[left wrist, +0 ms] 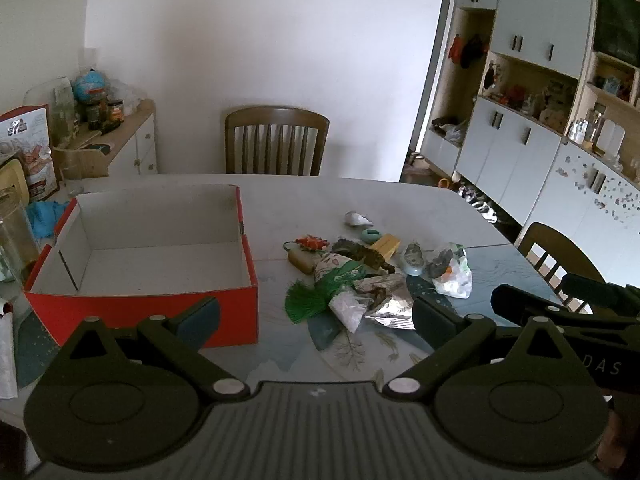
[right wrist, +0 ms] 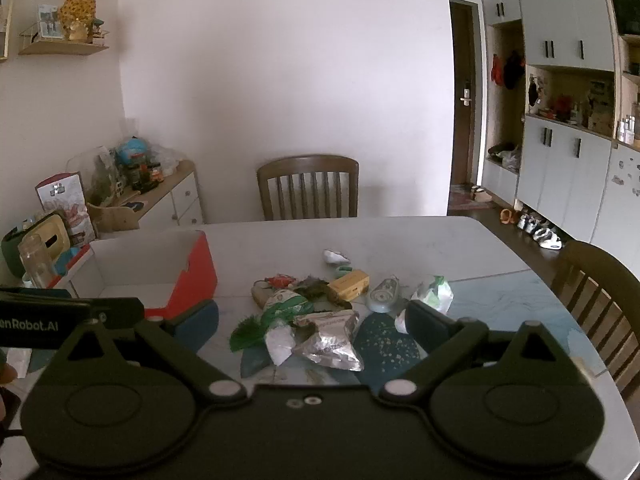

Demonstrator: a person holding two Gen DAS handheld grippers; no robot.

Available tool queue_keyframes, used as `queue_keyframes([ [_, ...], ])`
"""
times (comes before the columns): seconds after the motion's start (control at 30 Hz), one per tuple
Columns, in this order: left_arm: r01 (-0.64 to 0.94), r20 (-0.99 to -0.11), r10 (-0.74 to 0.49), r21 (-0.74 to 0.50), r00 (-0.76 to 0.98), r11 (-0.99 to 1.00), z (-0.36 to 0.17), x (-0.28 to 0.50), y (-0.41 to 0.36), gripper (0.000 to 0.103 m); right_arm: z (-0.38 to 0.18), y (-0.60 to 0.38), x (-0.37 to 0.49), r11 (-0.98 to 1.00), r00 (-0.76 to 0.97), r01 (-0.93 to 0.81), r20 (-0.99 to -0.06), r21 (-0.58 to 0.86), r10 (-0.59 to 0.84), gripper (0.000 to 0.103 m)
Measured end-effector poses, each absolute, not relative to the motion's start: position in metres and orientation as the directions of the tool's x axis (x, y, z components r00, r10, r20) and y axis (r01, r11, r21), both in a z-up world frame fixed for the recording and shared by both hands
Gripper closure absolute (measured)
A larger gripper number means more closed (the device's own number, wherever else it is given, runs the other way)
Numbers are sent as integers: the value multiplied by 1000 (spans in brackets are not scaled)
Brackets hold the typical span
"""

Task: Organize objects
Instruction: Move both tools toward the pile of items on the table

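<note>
Both our grippers, left and right, gape wide, empty; the left's body reads "enRobot.AI".

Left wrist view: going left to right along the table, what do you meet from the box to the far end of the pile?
Red box → green tassel → crumpled foil packet → clear plastic bag.

my right gripper: jaws wide, holding nothing | ahead between my fingers: foil packet | ahead-left: red box, open
</note>
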State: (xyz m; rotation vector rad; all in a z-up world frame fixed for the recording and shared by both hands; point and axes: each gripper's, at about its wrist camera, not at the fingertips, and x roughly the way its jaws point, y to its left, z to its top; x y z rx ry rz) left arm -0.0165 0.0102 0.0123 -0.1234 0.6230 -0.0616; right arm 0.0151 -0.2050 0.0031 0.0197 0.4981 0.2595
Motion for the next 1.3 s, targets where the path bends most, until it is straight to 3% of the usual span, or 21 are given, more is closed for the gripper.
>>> queue_keyframes([
  [0.7,53,-578,-114,-121,808,991,10,-10,-15,0,3,-221,9,975,850,-205,-478,90,222,7],
  [1.3,-9,-617,-74,-130,783,991,-9,43,-69,0,-20,-273,72,952,796,-281,-524,125,304,11],
])
